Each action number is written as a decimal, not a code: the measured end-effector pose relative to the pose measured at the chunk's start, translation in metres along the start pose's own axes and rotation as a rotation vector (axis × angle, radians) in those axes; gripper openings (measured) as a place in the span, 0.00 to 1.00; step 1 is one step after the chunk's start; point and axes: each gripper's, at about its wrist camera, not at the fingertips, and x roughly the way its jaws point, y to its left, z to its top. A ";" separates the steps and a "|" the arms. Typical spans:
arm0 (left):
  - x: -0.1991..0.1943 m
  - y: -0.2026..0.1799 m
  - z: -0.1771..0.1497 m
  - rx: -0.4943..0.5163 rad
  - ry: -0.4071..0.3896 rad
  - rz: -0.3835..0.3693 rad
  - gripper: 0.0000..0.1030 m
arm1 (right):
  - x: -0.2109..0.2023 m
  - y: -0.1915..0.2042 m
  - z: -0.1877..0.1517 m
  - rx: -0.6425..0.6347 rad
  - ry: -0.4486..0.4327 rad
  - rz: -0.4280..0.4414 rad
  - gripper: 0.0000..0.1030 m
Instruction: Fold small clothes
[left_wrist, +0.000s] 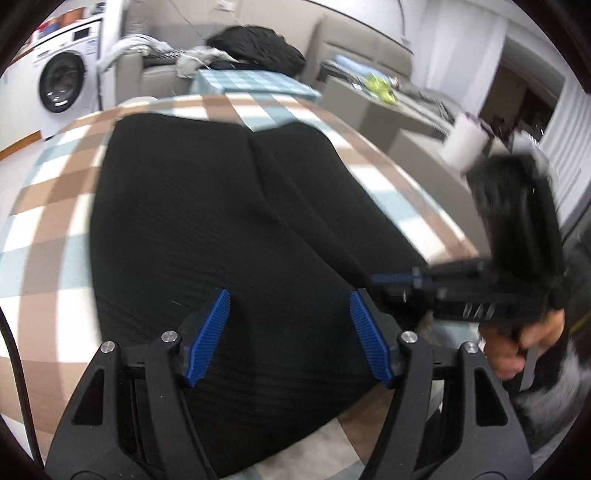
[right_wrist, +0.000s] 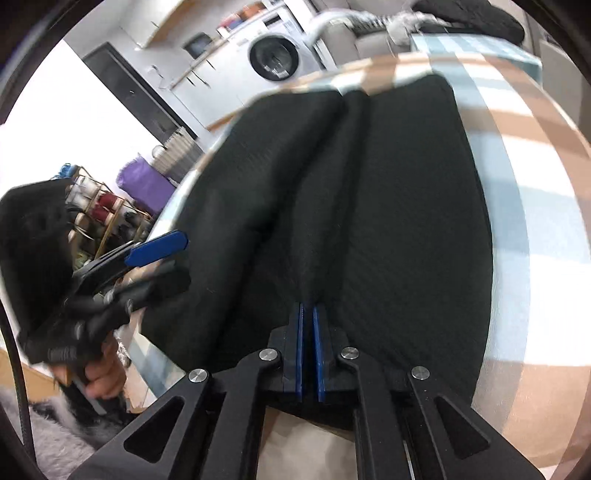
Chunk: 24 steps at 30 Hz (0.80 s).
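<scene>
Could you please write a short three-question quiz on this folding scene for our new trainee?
1. True or false: the left gripper stands open over the black garment.
2. The right gripper is: A) wide open, B) shut on a ridge of the garment, C) out of view.
3. What pattern does the tablecloth show?

Key: 1 true; 2 B; 3 checks in brown, white and pale blue.

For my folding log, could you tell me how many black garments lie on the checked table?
1: the black garment is spread across the checked table, under both grippers. Another dark heap sits on the sofa behind.
</scene>
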 end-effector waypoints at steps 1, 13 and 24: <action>0.004 -0.004 -0.003 -0.002 0.014 -0.008 0.63 | -0.002 -0.001 0.001 0.013 -0.012 0.012 0.08; 0.007 -0.024 -0.025 0.022 0.015 -0.097 0.63 | 0.027 0.004 0.064 0.077 -0.049 0.110 0.40; 0.005 -0.025 -0.026 0.019 0.004 -0.098 0.66 | 0.051 0.025 0.116 0.044 -0.123 0.053 0.09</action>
